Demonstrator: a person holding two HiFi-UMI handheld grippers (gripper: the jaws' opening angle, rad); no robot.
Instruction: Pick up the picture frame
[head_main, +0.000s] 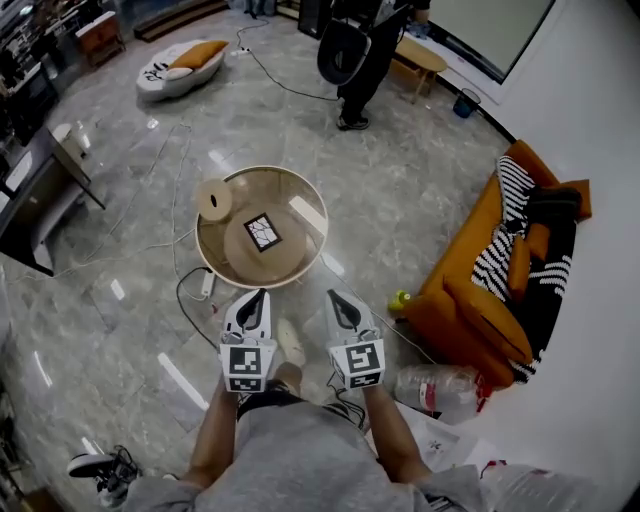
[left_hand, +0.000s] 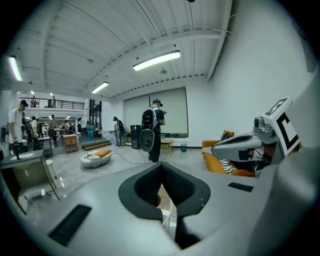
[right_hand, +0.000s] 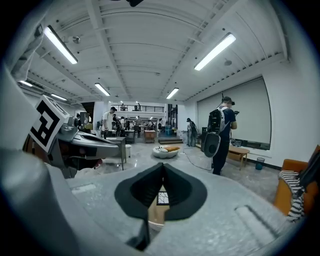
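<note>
Left tongs (head_main: 257, 293), right tongs (head_main: 336, 296) — grey-white, black-padded; grey clothing (head_main: 300, 460).

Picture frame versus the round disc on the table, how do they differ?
The picture frame is square and dark with a pale pattern; the round disc is tan. The picture frame lies near the table's middle; the round disc sits at its left edge. Both rest on it.

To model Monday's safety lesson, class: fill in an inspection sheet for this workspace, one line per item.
Surface: low round table on a glossy floor.
Job's things: picture frame, flat at the table's middle, untouched.
Clutter: pale roll at the table's left edge.
Grippers: left claw and right claw both shut, empty, short of the table.
Cables: cable across the floor beyond the table.
Surroundings: orange sofa at right; person standing beyond.
</note>
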